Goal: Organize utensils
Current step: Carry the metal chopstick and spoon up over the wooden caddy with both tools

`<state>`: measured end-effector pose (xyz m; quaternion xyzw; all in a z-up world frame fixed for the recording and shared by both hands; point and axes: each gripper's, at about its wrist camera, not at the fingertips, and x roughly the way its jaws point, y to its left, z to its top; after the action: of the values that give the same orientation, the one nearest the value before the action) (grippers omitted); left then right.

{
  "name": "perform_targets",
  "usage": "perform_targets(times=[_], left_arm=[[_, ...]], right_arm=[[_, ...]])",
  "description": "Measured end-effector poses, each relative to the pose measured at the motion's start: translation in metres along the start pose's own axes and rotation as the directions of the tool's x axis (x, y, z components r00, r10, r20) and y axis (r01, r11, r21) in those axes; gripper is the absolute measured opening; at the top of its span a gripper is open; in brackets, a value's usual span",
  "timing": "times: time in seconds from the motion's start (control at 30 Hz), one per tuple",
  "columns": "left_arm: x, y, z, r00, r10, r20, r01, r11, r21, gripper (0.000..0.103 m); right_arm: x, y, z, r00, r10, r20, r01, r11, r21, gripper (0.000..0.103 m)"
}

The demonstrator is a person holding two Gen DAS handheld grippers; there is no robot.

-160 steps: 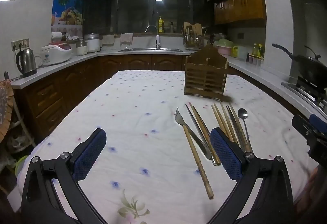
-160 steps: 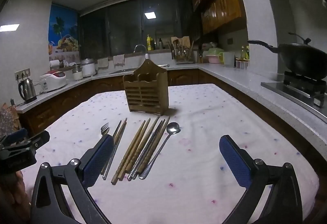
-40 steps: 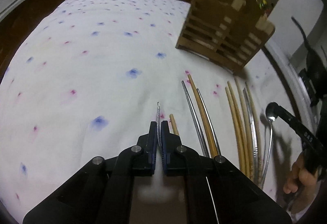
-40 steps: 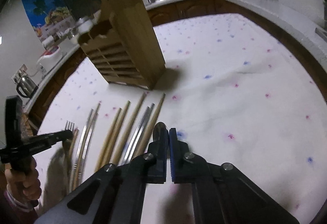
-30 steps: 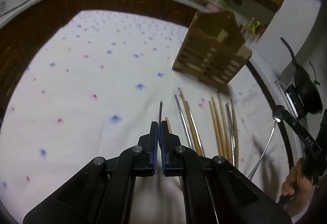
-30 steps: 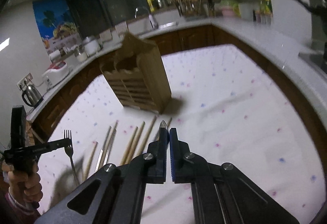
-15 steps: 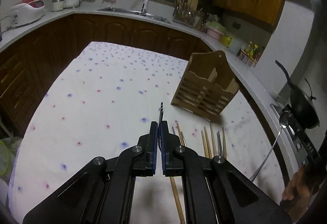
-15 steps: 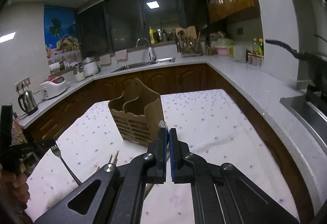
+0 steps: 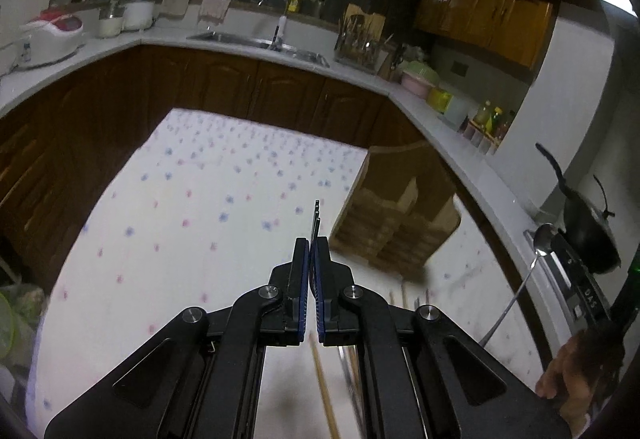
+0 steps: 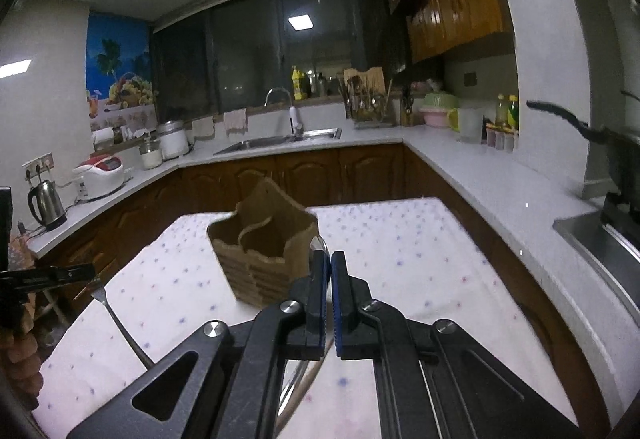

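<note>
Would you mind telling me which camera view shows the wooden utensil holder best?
The right wrist view: the wooden utensil holder sits near centre and its open top shows the inner compartments. The left wrist view shows it blurred, off to the right, with the compartments hard to make out.

Chopsticks [image 9: 322, 379] blurred, mostly hidden beneath the left gripper [image 9: 311, 251]
</note>
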<state>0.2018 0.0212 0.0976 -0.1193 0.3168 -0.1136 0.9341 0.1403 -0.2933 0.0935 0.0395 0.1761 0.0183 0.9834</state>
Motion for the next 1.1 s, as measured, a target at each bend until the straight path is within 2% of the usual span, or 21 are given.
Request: perform_targets(times=[0.17, 0.3, 0.43, 0.53, 0.67, 0.83, 0.97, 1.1], left_arm=[[0.008, -0.016, 0.043, 0.997, 0.005, 0.082, -0.008, 0.999, 0.042, 0.002], [0.026, -0.026, 0.083, 0.991, 0.0, 0.134, -0.007, 0.998, 0.055, 0.002], [0.054, -0.036, 0.116, 0.988, -0.011, 0.153, 0.001, 0.998, 0.061, 0.002], [0.082, -0.044, 0.129, 0.988, -0.007, 0.155, -0.005, 0.997, 0.075, 0.002], [0.121, -0.056, 0.126, 0.992, 0.005, 0.126, -0.019, 0.994, 0.11, 0.002], [0.155, -0.064, 0.106, 0.997, 0.021, 0.074, -0.032, 0.987, 0.16, 0.002], [0.174, -0.062, 0.09, 1.0, 0.014, 0.014, -0.016, 0.986, 0.166, 0.003], [0.174, -0.064, 0.082, 1.0, -0.027, 0.004, 0.025, 0.982, 0.188, 0.003]], right_arm=[[0.018, 0.005, 0.027, 0.995, -0.043, 0.085, 0.046, 0.998, -0.032, 0.002], [0.039, 0.01, 0.058, 0.979, -0.095, 0.178, 0.108, 0.992, -0.064, 0.002], [0.063, 0.016, 0.079, 0.96, -0.138, 0.244, 0.163, 0.983, -0.085, 0.002], [0.083, 0.02, 0.083, 0.951, -0.161, 0.263, 0.193, 0.976, -0.101, 0.002], [0.109, 0.029, 0.075, 0.949, -0.173, 0.264, 0.213, 0.968, -0.132, 0.002], [0.133, 0.043, 0.046, 0.958, -0.166, 0.233, 0.214, 0.956, -0.201, 0.002], [0.144, 0.045, 0.023, 0.976, -0.136, 0.168, 0.171, 0.962, -0.215, 0.002], [0.147, 0.034, 0.021, 0.987, -0.098, 0.129, 0.121, 0.976, -0.181, 0.002]])
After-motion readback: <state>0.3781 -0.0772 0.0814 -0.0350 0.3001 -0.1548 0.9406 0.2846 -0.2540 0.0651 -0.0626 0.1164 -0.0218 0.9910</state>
